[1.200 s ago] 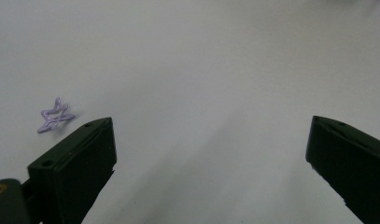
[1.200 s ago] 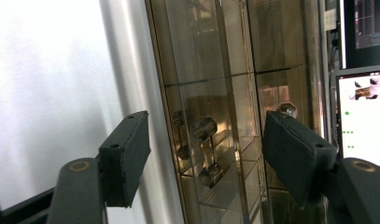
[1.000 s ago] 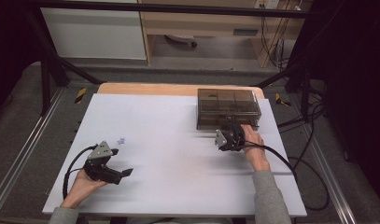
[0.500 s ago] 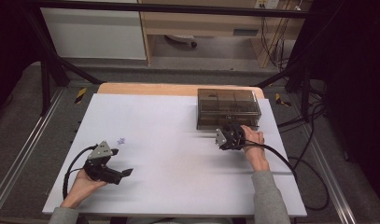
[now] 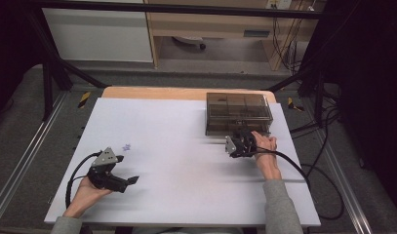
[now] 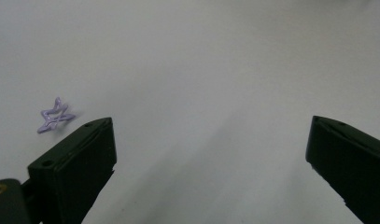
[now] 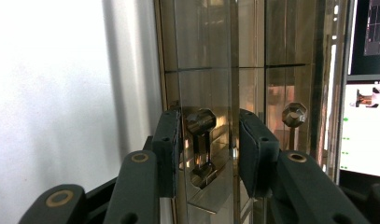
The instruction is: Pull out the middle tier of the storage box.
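Against the smoky clear-plastic box [image 5: 238, 113], right tool [image 5: 241, 141] just closing on its faceted knob [image 7: 200, 120]; left tool [image 5: 122, 181] agape, empty

One smoked clear drawer box [image 5: 238, 113], one purple star clip [image 5: 126, 146], two claws.

The right gripper [image 7: 210, 140] points at a clear smoked box [image 7: 253, 60] that stands on a white table [image 7: 52, 93]. Its two black jaws have just been closing, and now stand either side of a knob [image 7: 200, 122] on the box's near wall, with the pads just beside the clear plastic around it; whether they press on it is hard to tell. A second knob [image 7: 294, 114] sits on the right, apart from the jaws. Dividers show through the box walls. At the far right edge a lit screen [image 7: 365, 130] shows behind the box.
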The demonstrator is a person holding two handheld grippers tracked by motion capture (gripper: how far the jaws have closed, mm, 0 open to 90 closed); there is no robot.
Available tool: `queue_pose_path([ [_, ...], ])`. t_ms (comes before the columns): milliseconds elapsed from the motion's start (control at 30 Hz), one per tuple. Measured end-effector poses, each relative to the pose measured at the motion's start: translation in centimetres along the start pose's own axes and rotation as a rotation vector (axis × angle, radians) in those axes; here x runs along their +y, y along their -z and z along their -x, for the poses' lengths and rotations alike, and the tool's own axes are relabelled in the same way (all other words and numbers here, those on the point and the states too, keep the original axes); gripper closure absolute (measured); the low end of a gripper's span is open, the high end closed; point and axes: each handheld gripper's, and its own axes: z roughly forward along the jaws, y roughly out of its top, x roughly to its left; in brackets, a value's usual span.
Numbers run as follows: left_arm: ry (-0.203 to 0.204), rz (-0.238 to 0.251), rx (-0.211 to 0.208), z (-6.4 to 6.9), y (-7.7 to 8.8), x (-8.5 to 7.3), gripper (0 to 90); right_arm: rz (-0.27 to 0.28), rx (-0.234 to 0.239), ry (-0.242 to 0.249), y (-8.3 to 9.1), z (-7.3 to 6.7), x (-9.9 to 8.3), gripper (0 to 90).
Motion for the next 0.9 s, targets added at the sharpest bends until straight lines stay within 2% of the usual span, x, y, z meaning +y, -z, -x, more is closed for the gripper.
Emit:
queue_pose_path([
  [67,0.0,0.0,0.0,0.0,0.0,0.0,1.3,0.011,0.004,0.025,0.1,0.1,-0.1,64.4],
  [100,0.0,0.001,0.0,0.0,0.0,0.0,1.3,0.008,0.002,0.013,0.1,0.0,0.0,64.4],
  [167,0.0,0.0,0.0,0.0,0.0,0.0,1.3,0.012,0.004,0.025,0.2,0.0,-0.1,64.5],
  [300,-0.001,-0.001,0.0,0.0,0.0,0.0,1.3,0.01,0.006,0.018,0.4,-0.1,-0.1,64.5],
  [333,0.0,0.001,0.0,0.0,0.0,0.0,1.3,0.02,0.008,0.036,0.5,-0.1,-0.2,64.6],
  [500,-0.001,-0.001,-0.001,0.0,0.0,0.0,1.3,0.018,0.012,0.02,0.8,-0.3,-0.2,64.6],
  [600,0.0,-0.001,-0.001,0.0,0.0,0.0,1.3,0.026,0.017,0.032,0.9,-0.3,-0.3,65.1],
  [633,-0.001,-0.001,-0.001,0.0,0.0,0.0,1.3,0.034,0.038,0.016,1.1,-0.4,-0.2,66.5],
  [800,-0.002,-0.001,-0.001,0.0,0.0,0.0,1.3,0.034,0.036,0.007,1.2,-0.5,-0.2,66.6],
  [833,-0.002,-0.001,-0.001,0.0,0.0,0.0,1.3,0.044,0.039,0.03,1.2,-0.4,-0.2,66.7],
  [867,-0.001,-0.001,0.0,0.0,0.0,0.0,1.3,0.04,0.039,0.014,1.3,-0.5,-0.2,66.8],
  [900,-0.001,-0.001,0.0,0.0,0.0,0.0,1.3,0.047,0.044,0.032,1.4,-0.5,-0.2,66.8],
])
